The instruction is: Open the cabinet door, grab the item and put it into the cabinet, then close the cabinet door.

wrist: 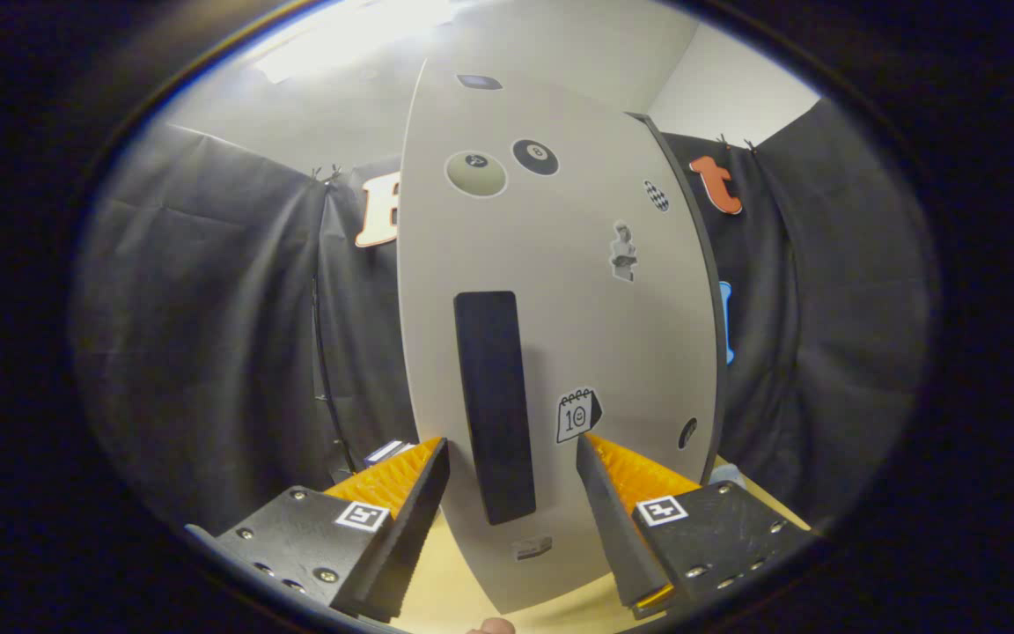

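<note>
A pale grey cabinet door (560,291) with several stickers stands straight ahead, close up. Its long black vertical handle (494,405) runs down the door's lower middle. My gripper (513,453) is open, with one fingertip on each side of the handle's lower part. The fingers (401,480) do not press on the handle; a gap shows on both sides. The door's right edge (701,291) stands slightly proud. The item for the cabinet cannot be made out.
A light wooden tabletop (445,590) lies under the cabinet. Black cloth walls (208,352) hang to the left and right. A small pale blue object (727,474) peeks out by the cabinet's lower right corner.
</note>
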Tool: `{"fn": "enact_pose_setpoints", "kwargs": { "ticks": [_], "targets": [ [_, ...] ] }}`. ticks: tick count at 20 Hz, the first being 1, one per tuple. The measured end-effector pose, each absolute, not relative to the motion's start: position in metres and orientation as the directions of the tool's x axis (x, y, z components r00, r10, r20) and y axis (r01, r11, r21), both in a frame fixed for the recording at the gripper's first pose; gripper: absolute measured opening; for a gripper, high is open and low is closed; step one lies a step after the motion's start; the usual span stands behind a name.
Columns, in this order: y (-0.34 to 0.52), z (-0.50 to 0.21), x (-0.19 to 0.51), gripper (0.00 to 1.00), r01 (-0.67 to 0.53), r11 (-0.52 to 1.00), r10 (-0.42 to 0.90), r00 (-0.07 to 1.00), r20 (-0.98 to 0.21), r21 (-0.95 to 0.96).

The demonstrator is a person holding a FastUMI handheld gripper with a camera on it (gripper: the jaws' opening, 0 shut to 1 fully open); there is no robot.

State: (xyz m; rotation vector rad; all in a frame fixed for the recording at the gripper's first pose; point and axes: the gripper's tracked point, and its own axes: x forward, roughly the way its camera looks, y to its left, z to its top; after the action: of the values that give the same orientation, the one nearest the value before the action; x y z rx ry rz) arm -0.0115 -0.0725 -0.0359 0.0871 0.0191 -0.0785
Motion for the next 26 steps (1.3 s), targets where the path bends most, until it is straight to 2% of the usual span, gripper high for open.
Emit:
{"fn": "enact_pose_setpoints", "kwargs": {
  "ticks": [9,26],
  "targets": [
    [-0.062,-0.04,0.032,0.87,0.063,0.993,-0.06,0.998,-0.026,0.104],
    [-0.043,-0.042,0.101,0.87,0.134,0.984,-0.133,0.991,-0.018,0.115]
  ]
}}
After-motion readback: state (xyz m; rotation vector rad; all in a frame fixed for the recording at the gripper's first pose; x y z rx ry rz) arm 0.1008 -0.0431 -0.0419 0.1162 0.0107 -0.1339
